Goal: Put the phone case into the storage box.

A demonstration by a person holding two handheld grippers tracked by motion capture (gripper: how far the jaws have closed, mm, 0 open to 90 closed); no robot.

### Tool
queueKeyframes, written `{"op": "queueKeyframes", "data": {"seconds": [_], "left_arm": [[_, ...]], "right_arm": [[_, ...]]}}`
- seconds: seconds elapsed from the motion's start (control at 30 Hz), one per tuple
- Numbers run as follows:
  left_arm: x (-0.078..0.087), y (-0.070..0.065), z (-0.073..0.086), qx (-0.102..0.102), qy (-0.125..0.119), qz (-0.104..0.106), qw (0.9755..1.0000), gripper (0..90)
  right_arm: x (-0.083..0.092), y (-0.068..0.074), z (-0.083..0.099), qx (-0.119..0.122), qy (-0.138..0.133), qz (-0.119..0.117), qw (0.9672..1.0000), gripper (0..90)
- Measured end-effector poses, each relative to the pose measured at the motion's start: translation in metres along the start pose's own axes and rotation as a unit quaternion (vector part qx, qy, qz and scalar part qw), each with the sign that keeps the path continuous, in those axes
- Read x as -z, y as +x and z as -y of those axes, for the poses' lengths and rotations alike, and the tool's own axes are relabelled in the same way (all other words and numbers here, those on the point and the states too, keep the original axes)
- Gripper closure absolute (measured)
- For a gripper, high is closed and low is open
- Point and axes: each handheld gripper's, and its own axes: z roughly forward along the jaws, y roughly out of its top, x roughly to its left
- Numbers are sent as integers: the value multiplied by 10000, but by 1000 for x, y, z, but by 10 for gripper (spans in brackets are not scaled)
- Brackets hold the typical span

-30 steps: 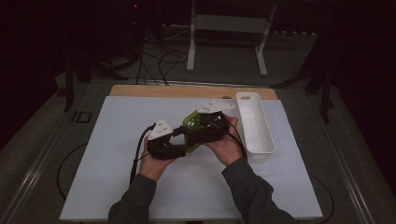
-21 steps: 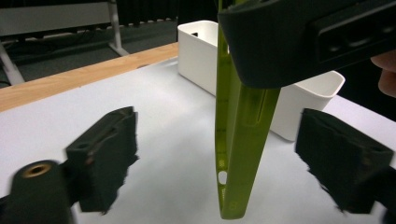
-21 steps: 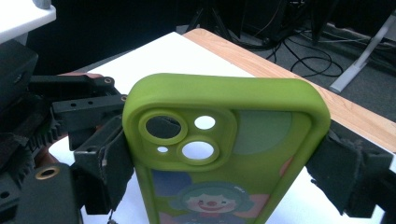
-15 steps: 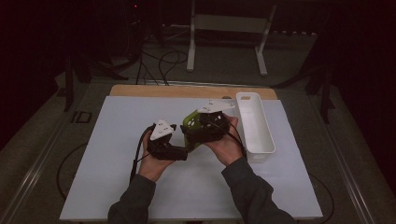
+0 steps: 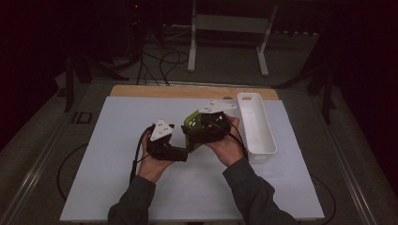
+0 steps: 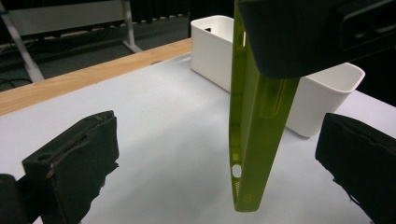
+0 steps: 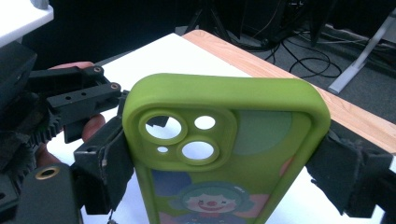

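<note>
A green phone case (image 7: 224,140) with camera holes and a clown picture stands upright between the pads (image 7: 107,172) of my right gripper (image 7: 226,177), which is shut on its two long sides. In the high view the case (image 5: 191,127) hangs above the middle of the table at the right gripper (image 5: 206,126). My left gripper (image 6: 217,163) has just been opening. Its pads (image 6: 74,163) now stand wide apart on either side of the edge-on case (image 6: 254,140) without touching it. The left gripper (image 5: 183,149) sits just left of the case.
A long white bin (image 5: 256,124) stands at the right on the white table mat (image 5: 117,187), close behind the case (image 6: 215,46). A wooden strip (image 5: 187,91) runs along the far edge. Cables and stand legs lie on the floor beyond.
The left gripper's jaws have spread away from the case. Both hands have kept their places, and the right gripper still holds the case.
</note>
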Motion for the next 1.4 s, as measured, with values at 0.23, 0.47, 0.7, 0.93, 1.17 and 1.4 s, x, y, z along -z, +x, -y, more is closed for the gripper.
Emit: {"op": "queueKeyframes", "data": {"seconds": [0.23, 0.47, 0.7, 0.93, 1.17, 1.4], "left_arm": [[4, 2, 0, -2, -25, -28, 10000, 0], [8, 4, 0, 10, -74, -64, 10000, 0], [13, 6, 1, 8, -100, -131, 9999, 0], [18, 8, 2, -34, -118, -187, 9997, 0], [25, 11, 3, -73, -211, -305, 9993, 0], [32, 13, 4, -119, -240, -387, 9989, 0]], "right_arm": [[0, 0, 0, -9, -9, 18, 10000, 150], [1, -1, -1, -11, -19, 33, 10000, 150], [1, -2, -1, -28, -9, 48, 10000, 150], [2, -3, -1, -36, -20, 86, 10000, 150], [4, -5, -2, -62, -28, 137, 9999, 150], [4, -7, -2, -87, -32, 173, 9998, 150]]}}
